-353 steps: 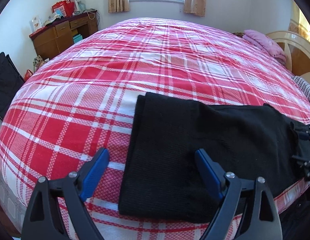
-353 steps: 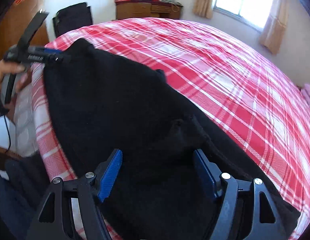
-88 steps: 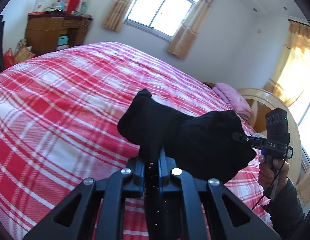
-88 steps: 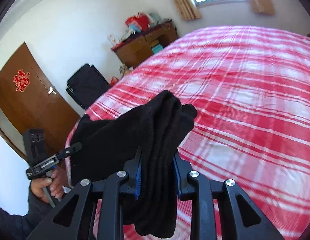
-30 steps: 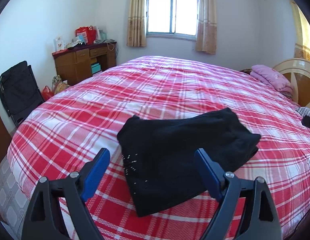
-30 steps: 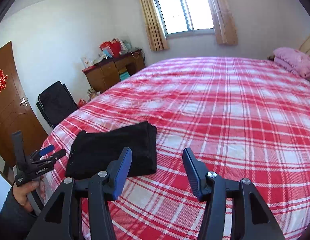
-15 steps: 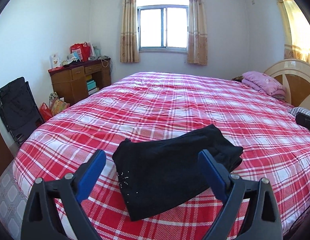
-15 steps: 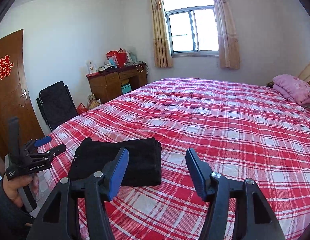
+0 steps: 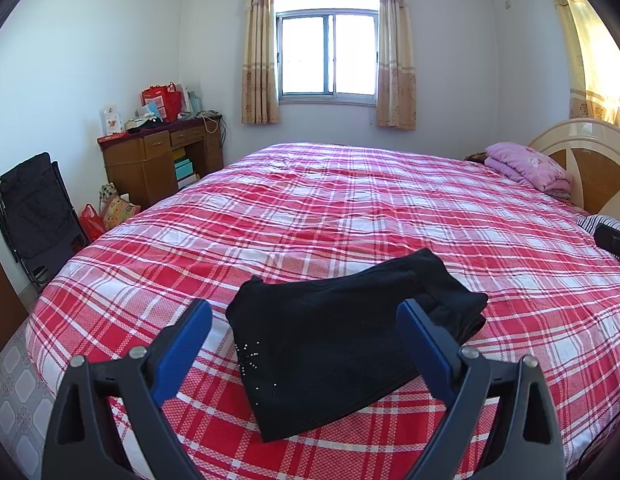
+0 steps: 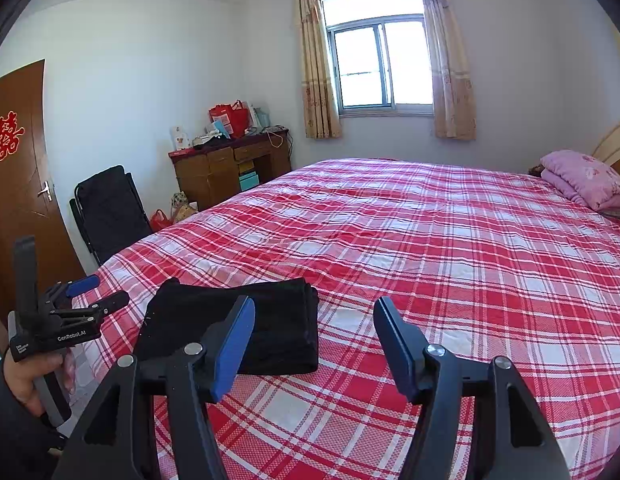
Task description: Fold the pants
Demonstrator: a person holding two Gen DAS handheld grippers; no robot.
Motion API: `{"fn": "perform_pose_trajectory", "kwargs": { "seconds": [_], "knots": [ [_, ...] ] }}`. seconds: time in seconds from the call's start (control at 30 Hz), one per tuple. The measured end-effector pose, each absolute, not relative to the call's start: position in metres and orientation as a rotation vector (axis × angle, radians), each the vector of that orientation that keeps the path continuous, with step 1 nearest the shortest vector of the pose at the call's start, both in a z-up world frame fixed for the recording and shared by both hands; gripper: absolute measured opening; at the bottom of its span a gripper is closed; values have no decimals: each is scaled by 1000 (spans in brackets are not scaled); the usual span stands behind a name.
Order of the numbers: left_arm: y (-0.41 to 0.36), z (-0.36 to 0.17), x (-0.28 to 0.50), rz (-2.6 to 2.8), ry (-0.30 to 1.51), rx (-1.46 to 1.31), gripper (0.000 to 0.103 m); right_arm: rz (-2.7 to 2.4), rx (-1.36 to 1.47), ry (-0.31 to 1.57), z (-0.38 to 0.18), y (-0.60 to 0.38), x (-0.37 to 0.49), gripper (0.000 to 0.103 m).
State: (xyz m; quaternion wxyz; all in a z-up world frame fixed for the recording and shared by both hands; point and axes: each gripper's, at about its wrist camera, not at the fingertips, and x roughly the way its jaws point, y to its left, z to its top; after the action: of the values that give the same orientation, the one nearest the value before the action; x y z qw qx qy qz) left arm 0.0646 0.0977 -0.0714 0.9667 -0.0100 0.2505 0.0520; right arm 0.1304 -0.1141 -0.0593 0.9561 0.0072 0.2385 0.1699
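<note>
The black pants [image 9: 342,332] lie folded into a compact stack near the front edge of the red plaid bed [image 9: 390,208]. A small beaded pattern shows on their near corner. My left gripper [image 9: 304,308] hovers just in front of them, open, with nothing touching its blue pads. In the right wrist view the pants [image 10: 278,320] sit left of centre. My right gripper [image 10: 314,304] is open beside their right edge, over bare bedspread [image 10: 470,260]. The left gripper [image 10: 104,290], held by a hand, shows at far left.
A wooden desk [image 9: 162,160] with bags stands against the far left wall, and a folded black chair [image 9: 34,216] beside it. A pink blanket [image 9: 530,168] lies by the headboard [image 9: 590,152]. A brown door [image 10: 18,184] is at left.
Earlier both grippers held the lifted pants; now the pants rest folded on the bed. Over the last second both grippers drew back and up, and their jaws widened slightly.
</note>
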Motion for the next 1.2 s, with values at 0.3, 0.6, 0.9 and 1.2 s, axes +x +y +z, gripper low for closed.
{"fn": "perform_pose_trajectory", "kwargs": {
  "seconds": [0.3,0.6,0.9,1.2],
  "knots": [
    [98,-71,65,105,508,-20,96,344,6,478,-59,-112,129,64],
    [99,-71,65,103,507,-19,96,345,-4,454,-54,-110,123,65],
    [102,-70,65,104,504,-19,99,345,-23,448,-54,-106,121,66],
    [102,-66,66,101,486,-18,103,347,-25,430,-51,-105,117,66]
  ]
}}
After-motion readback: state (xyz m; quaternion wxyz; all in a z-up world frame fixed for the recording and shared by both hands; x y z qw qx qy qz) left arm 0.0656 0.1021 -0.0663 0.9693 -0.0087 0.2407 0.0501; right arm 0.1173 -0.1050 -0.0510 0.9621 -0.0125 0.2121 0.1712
